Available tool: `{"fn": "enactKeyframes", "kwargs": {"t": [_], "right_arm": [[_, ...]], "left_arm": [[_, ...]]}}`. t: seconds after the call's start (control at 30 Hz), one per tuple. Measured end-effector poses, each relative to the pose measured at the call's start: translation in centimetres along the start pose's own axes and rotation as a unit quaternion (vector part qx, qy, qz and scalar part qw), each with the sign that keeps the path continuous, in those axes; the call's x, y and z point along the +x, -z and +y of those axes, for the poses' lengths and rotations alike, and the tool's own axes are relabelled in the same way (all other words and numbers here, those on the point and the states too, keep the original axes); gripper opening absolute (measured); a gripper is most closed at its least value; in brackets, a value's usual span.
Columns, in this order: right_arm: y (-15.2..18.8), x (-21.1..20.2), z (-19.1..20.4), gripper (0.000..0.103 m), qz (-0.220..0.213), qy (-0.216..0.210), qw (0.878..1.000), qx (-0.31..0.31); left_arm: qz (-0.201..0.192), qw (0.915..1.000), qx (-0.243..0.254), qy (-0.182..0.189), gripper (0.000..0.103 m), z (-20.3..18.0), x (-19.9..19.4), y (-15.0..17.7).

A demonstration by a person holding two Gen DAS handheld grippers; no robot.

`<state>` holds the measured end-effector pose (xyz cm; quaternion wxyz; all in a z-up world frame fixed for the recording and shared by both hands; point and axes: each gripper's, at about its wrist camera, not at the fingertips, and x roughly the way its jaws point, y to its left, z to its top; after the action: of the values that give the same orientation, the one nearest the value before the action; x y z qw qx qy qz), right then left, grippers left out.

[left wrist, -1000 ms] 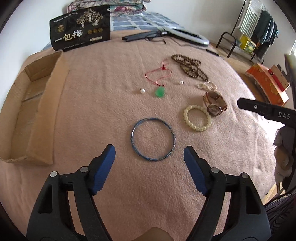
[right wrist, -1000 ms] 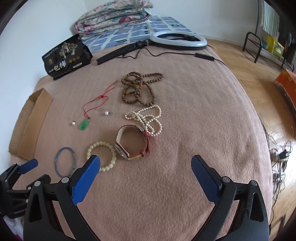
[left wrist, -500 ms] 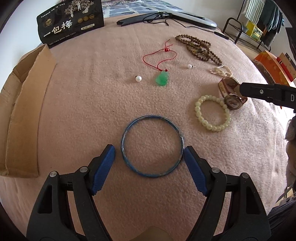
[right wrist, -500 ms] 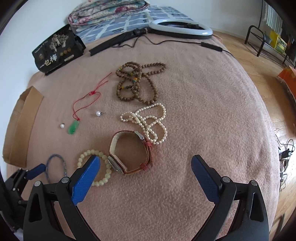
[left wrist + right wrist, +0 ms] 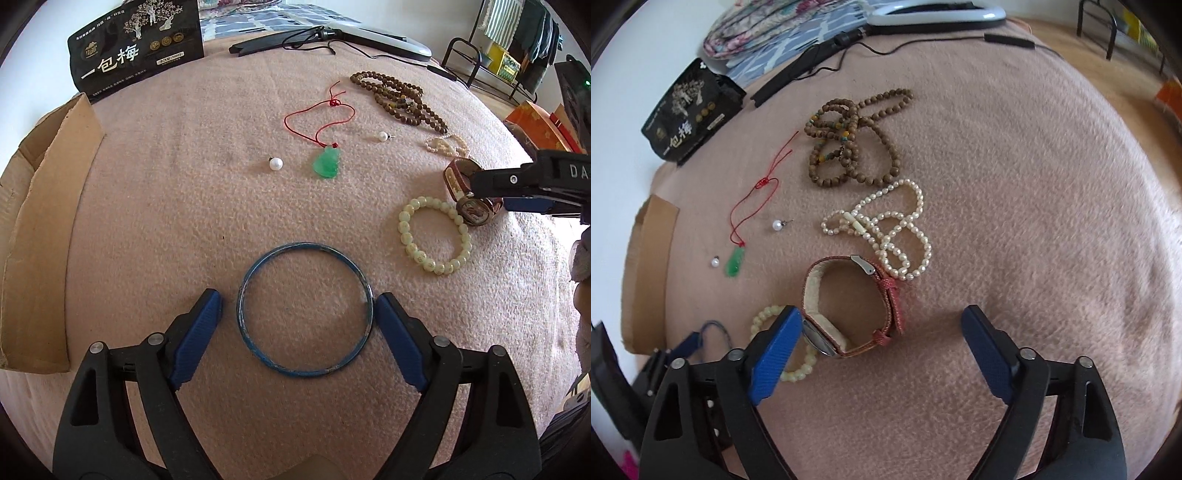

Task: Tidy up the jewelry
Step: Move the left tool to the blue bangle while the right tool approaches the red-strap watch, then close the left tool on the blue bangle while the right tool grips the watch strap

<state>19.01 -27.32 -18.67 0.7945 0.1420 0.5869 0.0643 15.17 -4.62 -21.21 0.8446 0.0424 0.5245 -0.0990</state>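
Left wrist view: left gripper spread wide w/ blue bangle lying flat between the tips on pink blanket. Pickup step, I'd say; next needs jaws closing across the ring. Right gripper also spread, over the watch. Cardboard box at left; bedroom, wood floor.

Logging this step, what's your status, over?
Left hand-held gripper open, straddling blue bangle flat on blanket. Right hand-held gripper open over watch. Pale bead bracelet beside bangle, apart; nothing blocking.
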Motion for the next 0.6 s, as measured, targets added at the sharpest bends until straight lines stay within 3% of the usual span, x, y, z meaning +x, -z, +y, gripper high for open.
{"fn": "enactKeyframes", "kwargs": {"t": [0.17, 0.3, 0.47, 0.5, 0.53, 0.6], "right_arm": [[0.08, 0.02, 0.29, 0.072, 0.006, -0.018, 1.000, 0.002], [0.01, 0.06, 0.53, 0.053, 0.010, -0.038, 0.999, 0.002], [-0.12, 0.06, 0.89, 0.051, 0.009, -0.041, 0.999, 0.007], [-0.12, 0.00, 0.87, 0.020, 0.008, -0.039, 0.999, 0.011], [0.00, -0.04, 0.71, 0.013, 0.009, -0.024, 1.000, 0.013], [0.01, 0.06, 0.38, 0.011, 0.016, -0.035, 0.999, 0.023]], "left_arm": [[-0.002, 1.0000, 0.001, 0.006, 0.086, 0.13, -0.07, 0.03], [-0.004, 1.0000, -0.001, 0.002, 0.076, 0.33, -0.31, 0.00], [-0.006, 0.9999, -0.005, 0.008, 0.074, 0.61, -0.46, 0.04], [-0.006, 0.9999, -0.005, 0.007, 0.073, 0.59, -0.51, 0.06], [-0.006, 0.9999, -0.005, 0.007, 0.073, 0.60, -0.57, 0.07], [-0.006, 0.9999, -0.008, 0.008, 0.073, 0.67, -0.65, 0.06]]}}
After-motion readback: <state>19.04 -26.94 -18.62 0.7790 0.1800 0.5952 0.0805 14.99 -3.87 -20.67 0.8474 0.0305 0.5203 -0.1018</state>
